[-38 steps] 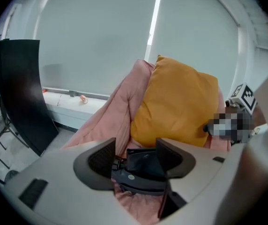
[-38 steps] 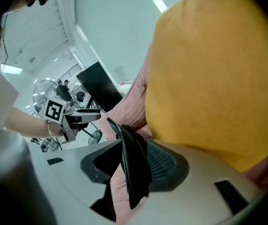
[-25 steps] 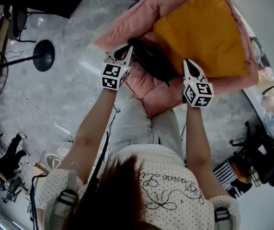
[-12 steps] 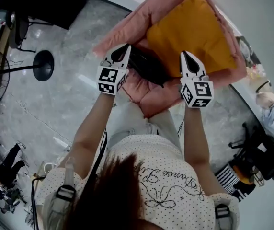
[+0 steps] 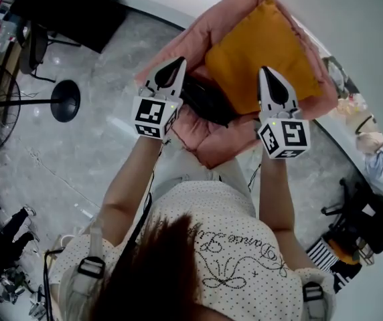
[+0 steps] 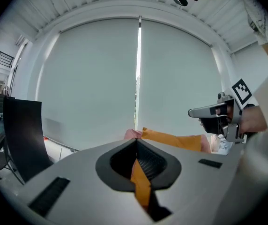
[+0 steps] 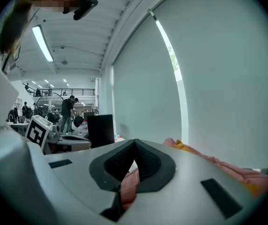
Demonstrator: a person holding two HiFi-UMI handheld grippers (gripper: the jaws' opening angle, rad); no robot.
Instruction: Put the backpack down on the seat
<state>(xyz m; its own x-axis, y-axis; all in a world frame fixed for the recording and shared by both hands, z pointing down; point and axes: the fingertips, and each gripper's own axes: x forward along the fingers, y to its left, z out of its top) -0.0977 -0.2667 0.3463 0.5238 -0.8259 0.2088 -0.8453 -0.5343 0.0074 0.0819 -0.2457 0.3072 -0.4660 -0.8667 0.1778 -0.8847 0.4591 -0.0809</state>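
Backpack [image 5: 207, 100] black on pink seat [image 5: 213, 141], left gripper [image 5: 179, 61] and right gripper [image 5: 266, 70] closed, empty, shirt [image 5: 226, 259] reads "Dance"

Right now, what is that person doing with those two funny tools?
A person holds a tool in each hand. The left tool and the right tool are both shut and empty, held up over a pink seat. The black backpack lies on that seat, next to an orange cushion, and neither tool holds it. So the backpack looks already put down.
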